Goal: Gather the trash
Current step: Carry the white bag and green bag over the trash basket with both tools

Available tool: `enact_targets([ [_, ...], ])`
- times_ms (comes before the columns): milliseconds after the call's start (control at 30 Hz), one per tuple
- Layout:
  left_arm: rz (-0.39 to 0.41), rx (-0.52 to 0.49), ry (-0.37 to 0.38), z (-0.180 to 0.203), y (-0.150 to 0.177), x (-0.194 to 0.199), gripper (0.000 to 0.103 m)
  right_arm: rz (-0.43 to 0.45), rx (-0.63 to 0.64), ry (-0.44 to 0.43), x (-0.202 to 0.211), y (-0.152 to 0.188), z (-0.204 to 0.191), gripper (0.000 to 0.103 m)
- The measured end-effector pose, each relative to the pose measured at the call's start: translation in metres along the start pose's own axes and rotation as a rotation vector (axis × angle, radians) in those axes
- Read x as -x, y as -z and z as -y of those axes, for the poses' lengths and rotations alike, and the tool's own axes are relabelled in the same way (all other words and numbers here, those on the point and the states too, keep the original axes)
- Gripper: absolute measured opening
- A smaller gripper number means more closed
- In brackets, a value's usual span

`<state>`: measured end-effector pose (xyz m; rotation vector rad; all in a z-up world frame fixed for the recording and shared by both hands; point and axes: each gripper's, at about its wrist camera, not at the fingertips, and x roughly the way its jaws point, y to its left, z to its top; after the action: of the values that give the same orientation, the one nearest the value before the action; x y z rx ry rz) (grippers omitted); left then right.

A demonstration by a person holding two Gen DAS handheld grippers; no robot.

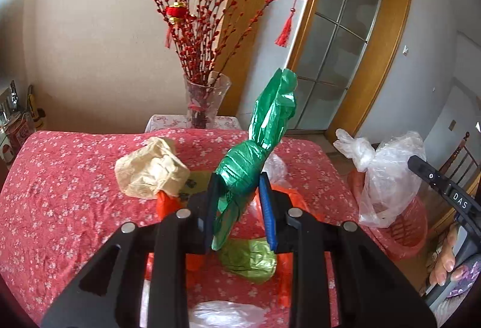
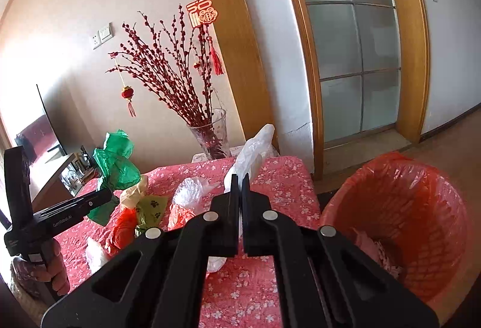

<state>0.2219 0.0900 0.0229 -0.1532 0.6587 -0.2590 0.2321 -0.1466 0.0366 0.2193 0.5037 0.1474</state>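
My left gripper (image 1: 239, 180) is shut on a crumpled green plastic bag (image 1: 264, 117), lifted above the table; the bag's top stands up and its tail hangs between the fingers. From the right wrist view, the same green bag (image 2: 115, 162) and left gripper (image 2: 102, 197) are at the left. My right gripper (image 2: 240, 177) is shut on a thin white plastic bag (image 2: 252, 147). To its right a red-lined trash basket (image 2: 399, 208) stands beside the table. In the left wrist view that white bag (image 1: 387, 177) hangs over the basket (image 1: 402, 235).
On the red flowered tablecloth (image 1: 60, 192) lie a beige crumpled paper bag (image 1: 150, 171), orange plastic (image 1: 168, 201), a light green bag (image 1: 249, 259) and clear plastic (image 1: 225, 313). A glass vase of red branches (image 1: 204, 99) stands behind the table. A hand (image 1: 445, 262) holds the right gripper's handle.
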Motion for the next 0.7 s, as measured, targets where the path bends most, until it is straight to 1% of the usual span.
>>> enact_targets([
  [333,-0.032,-0.064,0.11,0.071,0.0,-0.023,0.027,0.041,-0.044,0.069,0.025,-0.003,0.043,0.002],
  [700,-0.083,-0.119,0.23,0.145,0.01,-0.053,0.027,0.076,-0.102,0.164,0.054,-0.001,0.094,0.002],
])
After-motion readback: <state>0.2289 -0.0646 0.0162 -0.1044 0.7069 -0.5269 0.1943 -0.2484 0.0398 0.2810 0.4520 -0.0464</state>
